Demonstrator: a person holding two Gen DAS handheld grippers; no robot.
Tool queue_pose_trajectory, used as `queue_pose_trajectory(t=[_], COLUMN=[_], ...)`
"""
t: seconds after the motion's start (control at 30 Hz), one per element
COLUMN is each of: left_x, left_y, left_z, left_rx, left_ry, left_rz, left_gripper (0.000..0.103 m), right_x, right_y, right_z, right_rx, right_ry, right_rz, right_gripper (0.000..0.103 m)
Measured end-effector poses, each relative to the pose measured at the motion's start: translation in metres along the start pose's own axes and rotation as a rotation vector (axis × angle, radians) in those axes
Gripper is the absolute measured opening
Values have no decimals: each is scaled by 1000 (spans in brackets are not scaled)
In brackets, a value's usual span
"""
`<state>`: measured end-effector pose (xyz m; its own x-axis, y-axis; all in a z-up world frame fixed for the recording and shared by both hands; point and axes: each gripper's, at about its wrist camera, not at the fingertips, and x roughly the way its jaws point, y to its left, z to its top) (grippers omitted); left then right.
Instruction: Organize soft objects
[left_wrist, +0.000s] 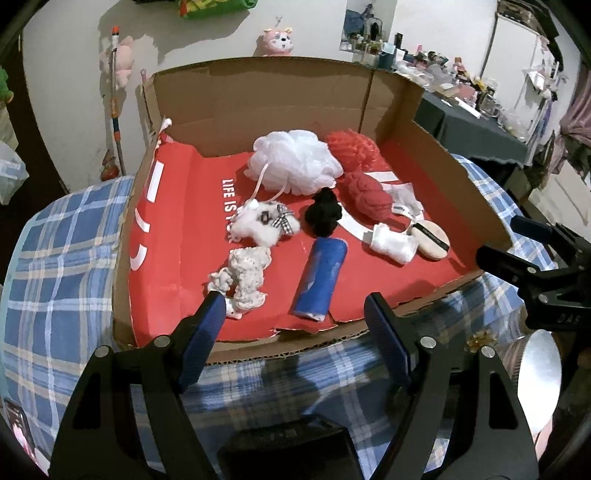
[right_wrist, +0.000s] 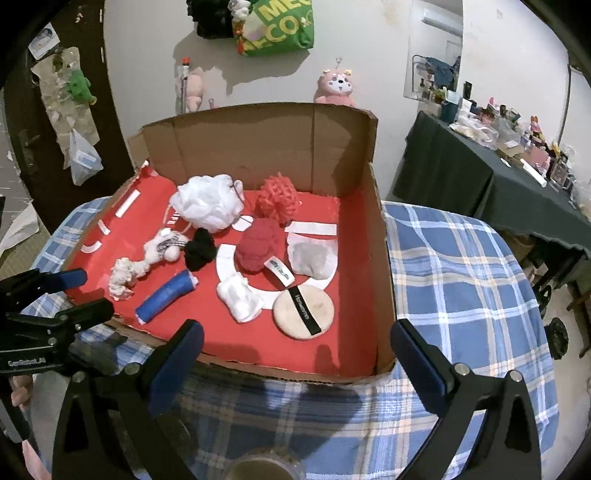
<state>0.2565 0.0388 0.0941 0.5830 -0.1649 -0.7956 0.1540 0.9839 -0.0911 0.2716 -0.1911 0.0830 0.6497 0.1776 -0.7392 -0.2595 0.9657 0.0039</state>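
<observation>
White wall (right_wrist: 369, 55) behind; dark-clothed side table (right_wrist: 461, 177) crowded with clutter at right; dark door (right_wrist: 22, 122) at left.

Blue plaid-covered table (right_wrist: 461, 266), open cardboard box (right_wrist: 380, 258) resting on it

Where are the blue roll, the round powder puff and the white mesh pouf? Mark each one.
blue roll (left_wrist: 320, 278): left wrist view, middle of its side.
round powder puff (right_wrist: 303, 308): right wrist view, on its black band.
white mesh pouf (left_wrist: 293, 160): left wrist view, centre of the fluffy ball.
</observation>
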Motion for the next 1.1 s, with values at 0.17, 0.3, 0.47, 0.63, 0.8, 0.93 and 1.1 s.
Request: queue_pose_trajectory(t=[0.17, 0.3, 0.47, 0.63, 0.8, 0.93, 1.1], left_x=[6, 9, 13, 15, 19, 20, 22], left_y=[5, 4, 6, 7, 8, 9, 12], left_z=[-1, -2, -2, -2, -1, -1, -2], left_rx=[-29, -29, -41, -47, -51, -52, -66], left_ry=[10, 18, 32, 42, 51, 56, 59], left_rz=[-9, -4, 4, 11, 13, 22, 21], left_gripper=[77, 77, 77, 77, 77, 77, 77], right_x=[6, 8, 10, 11, 12, 13, 13], right_y=[-2, -1, 0, 0, 1, 0, 1], right_z=[0, 0, 0, 0, -1, -1, -2], right_rx=[13, 1, 5, 4, -4, 8, 4], right_ry=[6, 9, 18, 23, 32, 36, 43], right_rz=[-9, -19, -29, -33, -34, -30, -30], right_gripper=[103, 103, 103, 103, 103, 103, 103])
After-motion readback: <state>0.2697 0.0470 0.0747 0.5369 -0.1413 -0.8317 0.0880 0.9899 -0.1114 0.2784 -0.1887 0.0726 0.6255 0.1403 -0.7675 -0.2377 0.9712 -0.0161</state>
